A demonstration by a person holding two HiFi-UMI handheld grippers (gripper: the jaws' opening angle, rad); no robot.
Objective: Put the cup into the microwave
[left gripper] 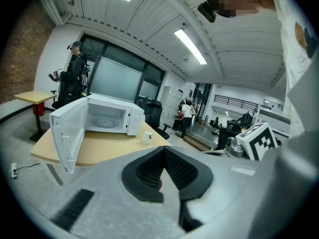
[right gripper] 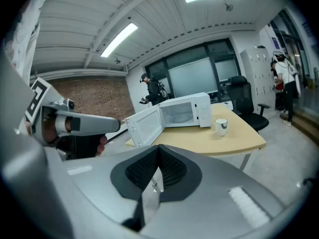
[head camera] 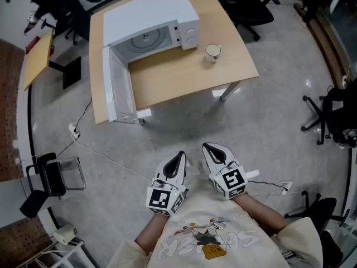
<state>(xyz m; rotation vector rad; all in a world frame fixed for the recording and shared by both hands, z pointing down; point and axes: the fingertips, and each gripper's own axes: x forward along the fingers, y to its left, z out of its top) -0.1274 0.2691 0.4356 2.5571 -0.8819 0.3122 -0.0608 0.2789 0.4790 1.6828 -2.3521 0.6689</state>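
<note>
Cup, white ceramic (head camera: pixel 212 52), upright beside open white microwave (head camera: pixel 167 15), well ahead of jaws; nearest right gripper (head camera: pixel 208 147). Both pairs pressed together, empty.

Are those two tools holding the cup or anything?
Nothing. The left tool and right tool are both shut and empty. The cup stands on the table, near the microwave.

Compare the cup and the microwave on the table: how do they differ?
The microwave is a big box; the cup is small and round. The microwave's door hangs wide open, showing a bare turntable inside; the cup stands upright outside it, apart, on the control-panel side. Both are white and sit on the same wooden table.
</note>
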